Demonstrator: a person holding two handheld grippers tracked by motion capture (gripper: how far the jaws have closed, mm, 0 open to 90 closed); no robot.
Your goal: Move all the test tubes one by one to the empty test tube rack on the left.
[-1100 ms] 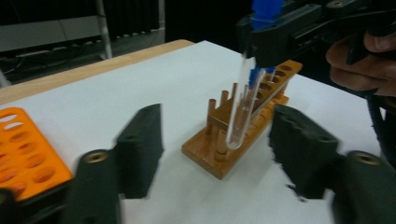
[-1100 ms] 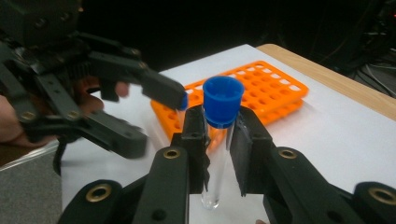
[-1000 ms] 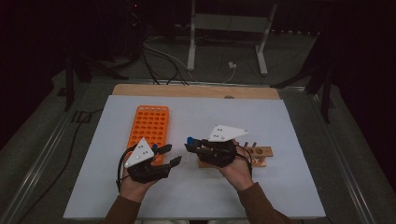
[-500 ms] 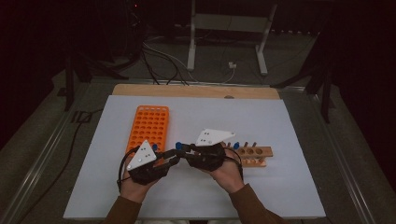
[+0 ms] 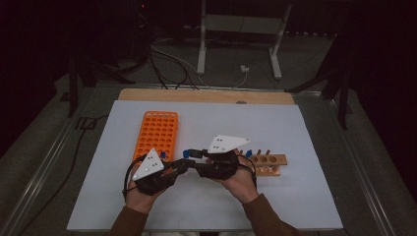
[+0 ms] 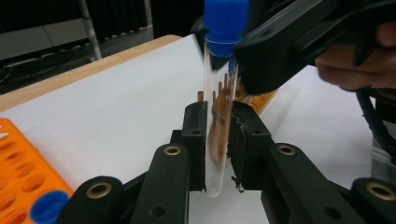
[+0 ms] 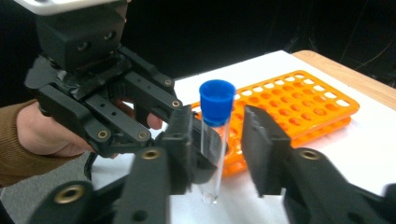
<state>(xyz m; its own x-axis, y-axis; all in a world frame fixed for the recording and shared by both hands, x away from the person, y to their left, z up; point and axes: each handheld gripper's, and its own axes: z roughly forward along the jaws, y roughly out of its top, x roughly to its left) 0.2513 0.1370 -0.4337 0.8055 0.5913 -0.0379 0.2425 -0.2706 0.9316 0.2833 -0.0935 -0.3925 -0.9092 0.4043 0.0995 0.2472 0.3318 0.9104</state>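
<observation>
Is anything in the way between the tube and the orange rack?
Nothing visible. The left tool grips the blue-capped tube, the right tool has just opened around it, and only bare white mat lies before the orange rack.

Orange rack (image 5: 157, 133), wooden rack (image 5: 267, 164), white table (image 5: 295, 196)

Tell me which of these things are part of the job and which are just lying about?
In use: tube, left claw shut on it, right claw just opened beside it, orange rack, wooden rack.
Lying about: floor cables, metal stand.
</observation>
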